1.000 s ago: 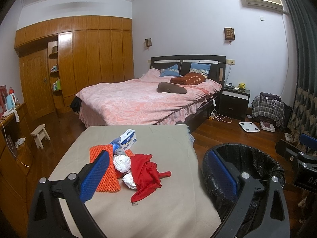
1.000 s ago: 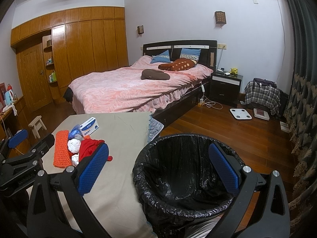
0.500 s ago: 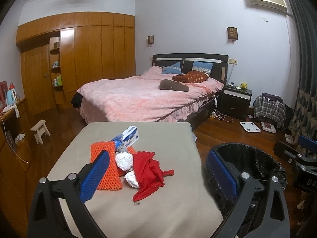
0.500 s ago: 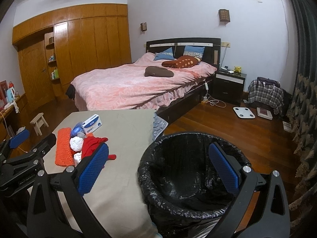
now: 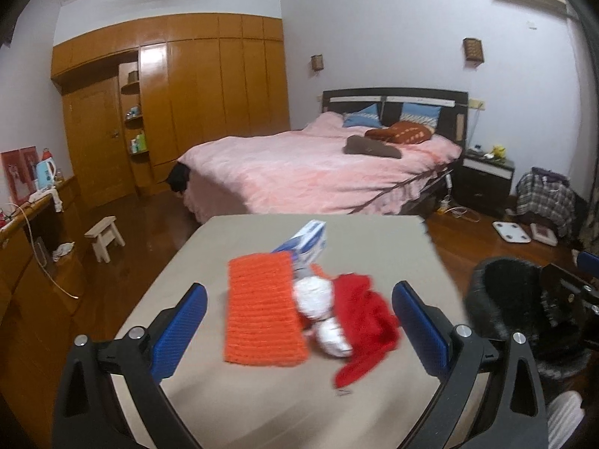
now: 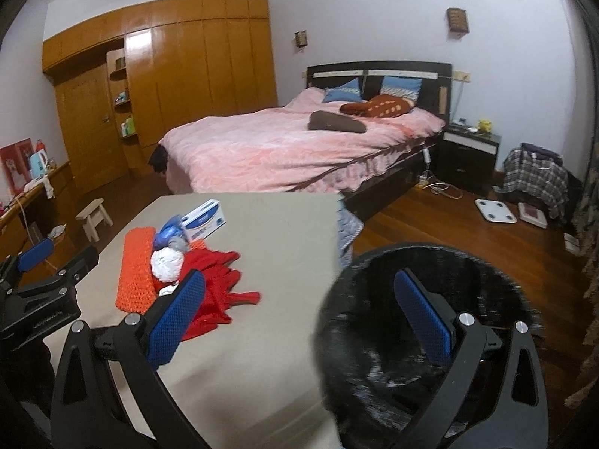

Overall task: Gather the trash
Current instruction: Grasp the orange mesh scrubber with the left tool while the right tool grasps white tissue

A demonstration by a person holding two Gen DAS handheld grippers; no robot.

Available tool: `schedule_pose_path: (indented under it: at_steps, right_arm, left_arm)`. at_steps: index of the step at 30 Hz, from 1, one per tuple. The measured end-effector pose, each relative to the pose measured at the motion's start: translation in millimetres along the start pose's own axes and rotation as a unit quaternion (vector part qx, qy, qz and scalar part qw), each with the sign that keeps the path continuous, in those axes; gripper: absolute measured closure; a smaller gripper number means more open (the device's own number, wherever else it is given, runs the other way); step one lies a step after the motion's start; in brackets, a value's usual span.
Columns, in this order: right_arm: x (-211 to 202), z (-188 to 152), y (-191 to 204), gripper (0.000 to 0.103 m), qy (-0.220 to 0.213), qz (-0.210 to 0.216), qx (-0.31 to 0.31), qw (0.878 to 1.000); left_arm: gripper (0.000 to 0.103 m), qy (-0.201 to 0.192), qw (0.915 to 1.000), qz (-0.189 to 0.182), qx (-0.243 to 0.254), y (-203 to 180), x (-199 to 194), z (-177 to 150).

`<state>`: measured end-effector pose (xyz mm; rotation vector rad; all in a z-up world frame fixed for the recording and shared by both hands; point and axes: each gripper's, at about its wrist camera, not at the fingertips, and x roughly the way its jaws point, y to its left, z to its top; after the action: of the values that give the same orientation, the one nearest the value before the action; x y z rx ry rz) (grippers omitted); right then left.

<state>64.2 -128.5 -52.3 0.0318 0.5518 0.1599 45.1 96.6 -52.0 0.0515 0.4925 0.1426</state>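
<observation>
Bedroom table (image 5: pixel 262 404) lies under the empty, wide-jawed left gripper (image 5: pixel 299 321); right gripper (image 6: pixel 299 303), equally wide, overhangs the bin (image 6: pixel 486 273).

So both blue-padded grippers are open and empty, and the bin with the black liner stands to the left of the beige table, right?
Not quite. The bin with the black liner stands to the right of the beige table, as the right wrist view shows. The rest holds: the left gripper and right gripper are both open and empty.
</observation>
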Motion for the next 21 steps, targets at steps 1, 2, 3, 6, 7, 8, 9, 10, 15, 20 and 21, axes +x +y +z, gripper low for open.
schedule_pose_path:
  at_steps: [1, 2, 3, 6, 7, 8, 9, 10, 15, 20, 21]
  right_arm:
    - [9.0, -1.9, 5.6, 0.007, 0.005, 0.004, -0.005, 1.000]
    - [18.0, -3.7, 11.3, 0.010, 0.009, 0.008, -0.011, 1.000]
    - [24.3, -5.5, 15.2, 0.012, 0.013, 0.011, -0.016, 1.000]
    - [53.1, -11.6, 29.2, 0.023, 0.032, 0.029, -0.024, 0.999]
    - [60.2, -13.1, 32.3, 0.024, 0.039, 0.034, -0.025, 0.998]
    - [70.5, -15.4, 38.4, 0.026, 0.047, 0.040, -0.029, 0.998]
    - [75.9, -17.3, 43.1, 0.029, 0.051, 0.043, -0.034, 0.997]
    - [81.7, -19.0, 47.0, 0.031, 0.055, 0.044, -0.040, 0.997]
    - [112.6, -29.2, 60.4, 0.038, 0.079, 0.050, -0.056, 0.994]
    - [129.0, -32.7, 65.0, 0.038, 0.087, 0.046, -0.065, 0.993]
    - [132.3, -32.7, 65.1, 0.038, 0.087, 0.046, -0.066, 0.993]
  left_arm:
    - [0.006, 0.002, 1.0000, 0.005, -0.001, 4.5, 4.9, -2.7]
    - [0.006, 0.005, 0.9999, 0.009, -0.003, 9.2, 10.3, -4.8]
    - [0.006, 0.011, 0.9998, 0.014, -0.004, 14.2, 17.9, -7.5]
    - [0.006, 0.017, 0.9996, 0.019, -0.011, 28.5, 34.5, -13.4]
    - [0.006, 0.020, 0.9995, 0.021, -0.012, 32.2, 39.7, -15.5]
    - [0.008, 0.023, 0.9994, 0.024, -0.012, 34.2, 45.0, -18.1]
    - [0.010, 0.028, 0.9992, 0.025, -0.011, 36.5, 51.6, -21.6]
    - [0.011, 0.033, 0.9991, 0.025, -0.010, 37.9, 57.6, -24.9]
    - [0.013, 0.054, 0.9982, 0.022, -0.010, 41.5, 82.2, -36.8]
    - [0.013, 0.070, 0.9972, 0.019, -0.020, 43.3, 106.7, -42.4]
    - [0.013, 0.073, 0.9970, 0.016, -0.020, 43.1, 111.6, -43.5]
